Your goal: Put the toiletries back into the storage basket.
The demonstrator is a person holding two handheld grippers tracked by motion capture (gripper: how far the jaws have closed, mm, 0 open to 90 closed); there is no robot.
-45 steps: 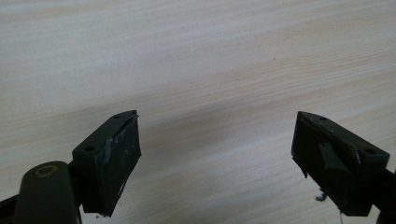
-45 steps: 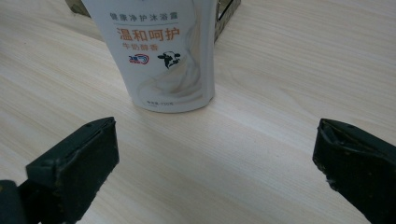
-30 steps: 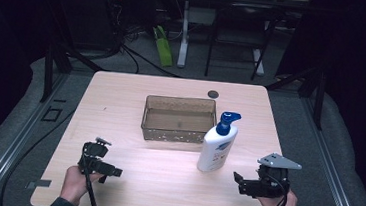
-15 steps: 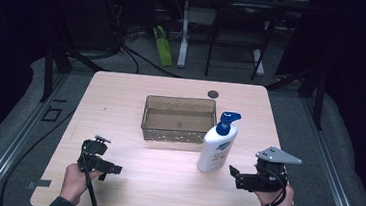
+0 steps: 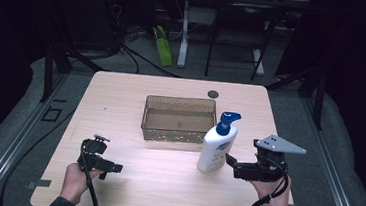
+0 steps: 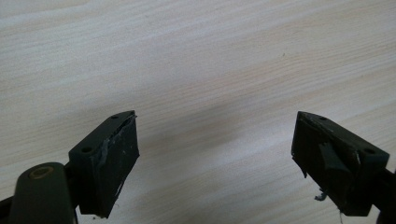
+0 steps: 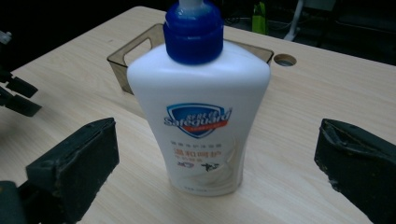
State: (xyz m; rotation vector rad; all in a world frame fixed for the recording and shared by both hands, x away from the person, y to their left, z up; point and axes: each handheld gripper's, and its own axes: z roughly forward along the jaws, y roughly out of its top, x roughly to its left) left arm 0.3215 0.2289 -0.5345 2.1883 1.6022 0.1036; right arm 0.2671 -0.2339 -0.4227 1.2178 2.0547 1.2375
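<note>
Pale wooden tabletop (image 5: pixel 137 86) is lying bare at 9 o'clock of the white pump bottle (image 5: pixel 217 146), which is standing upright just at 9 o'clock of the right gripper (image 5: pixel 229 161), jaws gaping, untouched. Left gripper (image 5: pixel 115 167) is also gaping. Brown basket (image 5: pixel 177 132) is sitting empty.

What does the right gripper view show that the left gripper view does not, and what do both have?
Right gripper view only: the white bottle with its blue pump, standing ahead of the open right gripper, untouched; the brown bin behind it; a hole in the table.
Left gripper view only: the open left gripper, nothing between its jaws.
Both: the pale wooden table and two black jaws standing apart.
</note>
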